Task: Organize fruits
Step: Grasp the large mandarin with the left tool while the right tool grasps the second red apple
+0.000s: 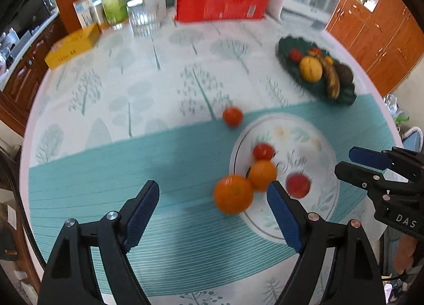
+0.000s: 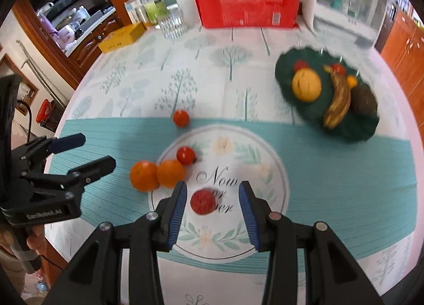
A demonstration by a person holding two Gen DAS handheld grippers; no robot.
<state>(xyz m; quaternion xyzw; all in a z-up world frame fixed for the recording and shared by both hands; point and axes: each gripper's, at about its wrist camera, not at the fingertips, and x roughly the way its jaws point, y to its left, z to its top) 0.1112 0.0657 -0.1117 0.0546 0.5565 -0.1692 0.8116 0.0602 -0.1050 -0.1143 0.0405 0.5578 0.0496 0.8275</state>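
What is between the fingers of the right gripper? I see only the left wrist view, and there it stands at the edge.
Observer: Nothing is held. The right gripper is open, and a small red fruit lies ahead between its fingers, untouched.
Operator: Is something printed on the white circle?
Observer: Yes. The white circle bears the word "Now" in script; the fruit covers part of the lines below it.
Operator: Does my left gripper carry a label?
Observer: Yes. The body of the left gripper reads "GenRobot.AI".
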